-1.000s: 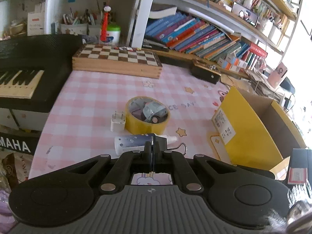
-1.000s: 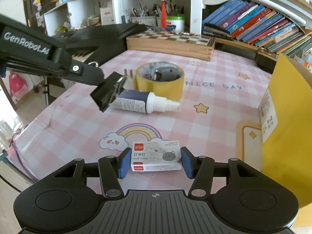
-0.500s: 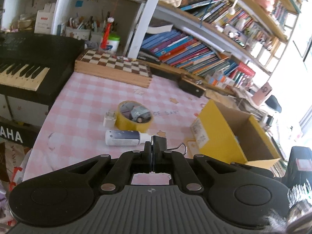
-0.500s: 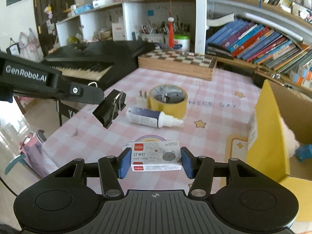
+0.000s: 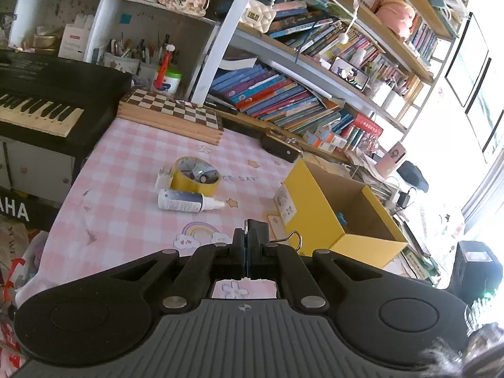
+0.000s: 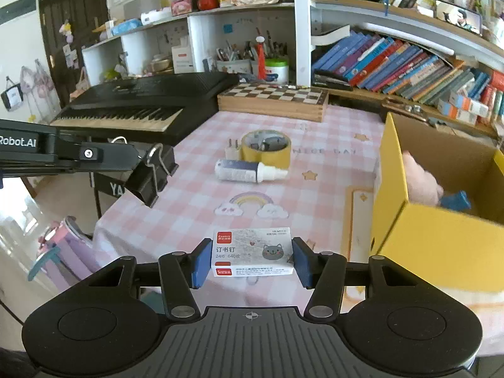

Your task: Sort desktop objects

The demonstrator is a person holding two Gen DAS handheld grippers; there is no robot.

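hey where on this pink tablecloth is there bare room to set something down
Bare cloth lies around the rainbow print, between the spray bottle and the near edge, and between the tape roll and the chessboard. It is crowded where charger plug, tape roll and spray bottle cluster, and tight beside the yellow box.

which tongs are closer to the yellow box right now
Right, by a narrow margin. The right tongs, holding the staple box, sit just beside the yellow box. The left tongs, gripping the binder clip, hang farther off, over the table's opposite edge.
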